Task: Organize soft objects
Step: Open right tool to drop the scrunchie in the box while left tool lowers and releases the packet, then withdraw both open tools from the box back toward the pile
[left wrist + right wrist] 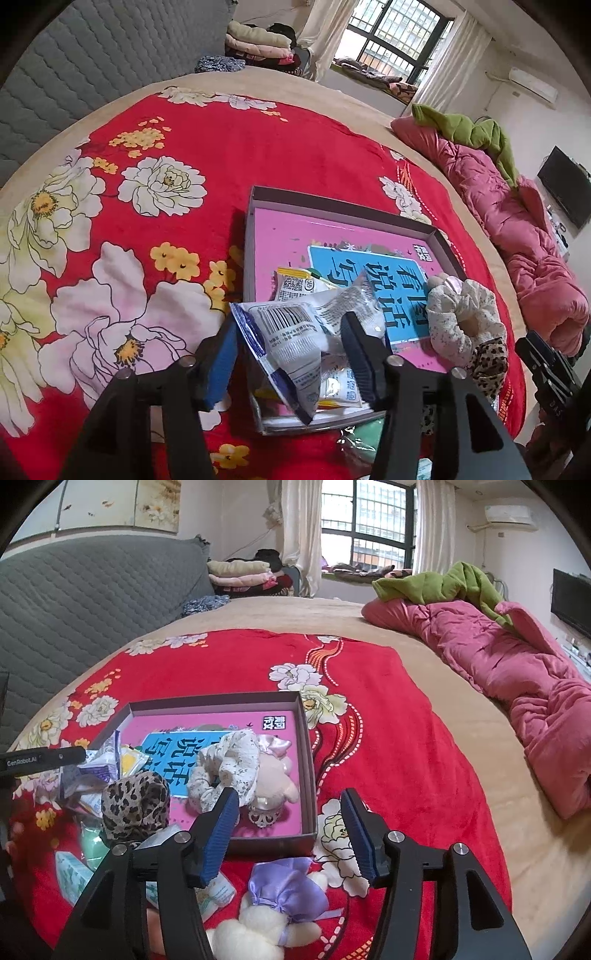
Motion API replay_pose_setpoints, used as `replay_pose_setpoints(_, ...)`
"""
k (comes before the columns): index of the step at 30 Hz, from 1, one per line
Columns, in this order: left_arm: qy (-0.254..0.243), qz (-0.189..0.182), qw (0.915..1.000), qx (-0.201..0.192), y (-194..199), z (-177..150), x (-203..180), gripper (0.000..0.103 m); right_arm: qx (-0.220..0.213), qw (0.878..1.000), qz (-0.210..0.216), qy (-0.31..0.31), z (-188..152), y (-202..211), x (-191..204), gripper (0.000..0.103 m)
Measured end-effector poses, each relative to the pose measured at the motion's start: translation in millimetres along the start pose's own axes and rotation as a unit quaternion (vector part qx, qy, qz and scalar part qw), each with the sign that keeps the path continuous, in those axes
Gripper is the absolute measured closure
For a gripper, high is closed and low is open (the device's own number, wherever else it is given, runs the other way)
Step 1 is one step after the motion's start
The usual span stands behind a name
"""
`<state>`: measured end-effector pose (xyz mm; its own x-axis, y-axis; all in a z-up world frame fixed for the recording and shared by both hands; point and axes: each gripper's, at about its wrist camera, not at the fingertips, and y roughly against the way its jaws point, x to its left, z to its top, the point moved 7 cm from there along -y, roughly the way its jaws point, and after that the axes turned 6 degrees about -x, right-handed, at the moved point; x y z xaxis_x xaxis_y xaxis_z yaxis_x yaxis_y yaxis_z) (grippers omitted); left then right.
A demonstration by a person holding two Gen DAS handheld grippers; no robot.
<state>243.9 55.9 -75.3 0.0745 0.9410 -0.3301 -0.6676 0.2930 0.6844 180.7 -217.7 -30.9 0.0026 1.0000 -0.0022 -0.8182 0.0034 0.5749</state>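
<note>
A shallow cardboard box point(332, 208) with a pink and blue book in its bottom lies on the red flowered bedspread. My left gripper point(291, 352) is open over the box's near corner, and a white barcode snack packet point(295, 332) lies loose between its fingers. A floral scrunchie point(461, 317) and a leopard scrunchie point(487, 360) sit at the box's right side. In the right wrist view my right gripper point(290, 830) stands open and holds nothing, just in front of the box point(307, 746). A pale plush point(275, 781) lies inside beside the floral scrunchie point(229, 768). A plush in a purple dress point(284, 893) lies under the gripper.
A rumpled pink quilt point(517, 686) and a green blanket point(443, 583) lie along the bed's right side. A grey quilted headboard point(92, 590) stands at the left, with folded clothes point(243, 576) behind it. Loose packets point(74, 878) lie on the bedspread left of the box.
</note>
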Motion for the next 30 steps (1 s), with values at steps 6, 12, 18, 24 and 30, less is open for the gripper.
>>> replay_pose_setpoints(6, -0.014, -0.016, 0.9998, -0.004, 1.7, -0.8, -10.1, 0.039, -0.004, 1.000, -0.001, 0.002, 2.5, 2.6, 0.7, 0.042)
replay_pose_setpoints(12, -0.015, 0.001, 0.9998, -0.013, 5.5, 1.6, -5.0, 0.038, -0.007, 1.000, -0.006, -0.002, 4.0, 5.7, -3.8, 0.041)
replay_pose_setpoints(18, 0.004, -0.002, 0.9997, -0.026, 12.8, 7.7, 4.2, 0.038, -0.015, 1.000, -0.015, -0.006, 5.5, 10.4, -10.6, 0.037)
replay_pose_setpoints(24, 0.003, -0.010, 0.9982, -0.059, 27.4, 15.7, 1.4, 0.038, -0.024, 1.000, -0.020, -0.003, 9.3, 15.8, -12.7, 0.035)
replay_pose_setpoints(30, -0.006, -0.017, 0.9972, -0.072, 37.5, 19.0, -1.0, 0.038, -0.041, 0.999, -0.027, 0.010, 14.3, 22.8, -11.3, 0.030)
